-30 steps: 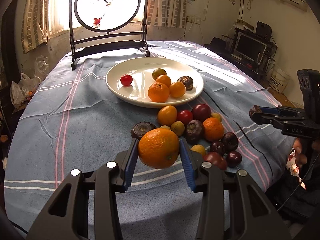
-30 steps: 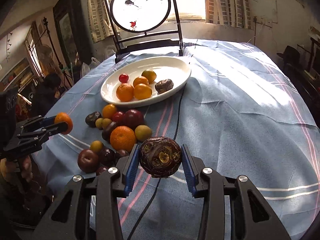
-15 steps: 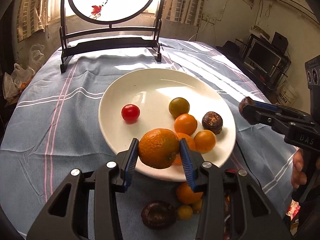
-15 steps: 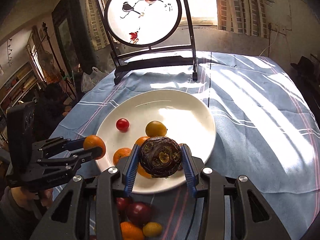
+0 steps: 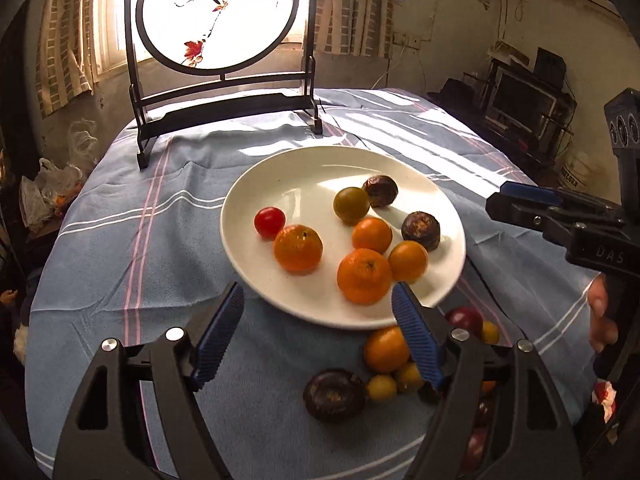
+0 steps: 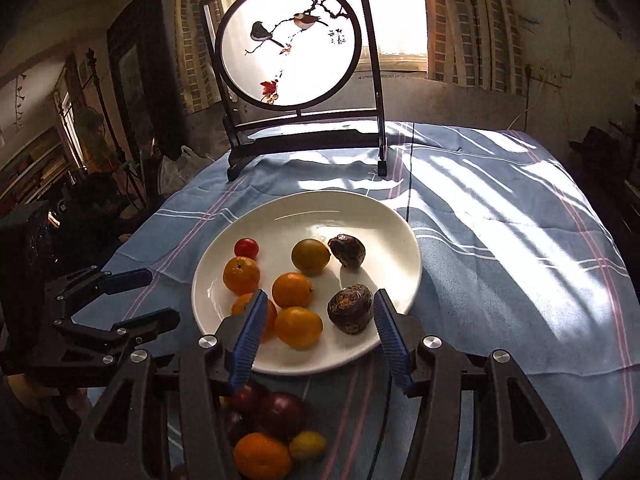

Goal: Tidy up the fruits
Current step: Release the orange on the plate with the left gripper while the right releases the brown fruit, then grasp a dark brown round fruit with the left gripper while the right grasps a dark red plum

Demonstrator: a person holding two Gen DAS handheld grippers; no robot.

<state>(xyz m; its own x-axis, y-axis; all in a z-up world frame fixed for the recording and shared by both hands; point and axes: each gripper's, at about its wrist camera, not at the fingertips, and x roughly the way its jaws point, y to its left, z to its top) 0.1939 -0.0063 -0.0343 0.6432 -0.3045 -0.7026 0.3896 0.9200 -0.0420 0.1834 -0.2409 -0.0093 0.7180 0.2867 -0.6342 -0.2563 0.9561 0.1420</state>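
Both grippers spread wide, empty. Left gripper [image 5: 318, 334] at lower centre of left view, near rim of plate [image 5: 248, 184]. Right gripper [image 6: 318, 334] lower centre of right view, over plate's near edge. Loose fruit pile [image 5: 386, 350] on cloth, bottom right in left view, just below and right of left tips; in right view at bottom centre, under fingers. Round fruit, no long axis. Next pick likely pull-back and down; neither arm clearly nearer.

1. The left wrist view looks forward and down between its own jaws, from close to the near-left rim of the white plate [image 5: 240, 236].
2. The right wrist view faces likewise from the near-right.
3. Both share the plate and the round bird screen [image 5: 218, 16].
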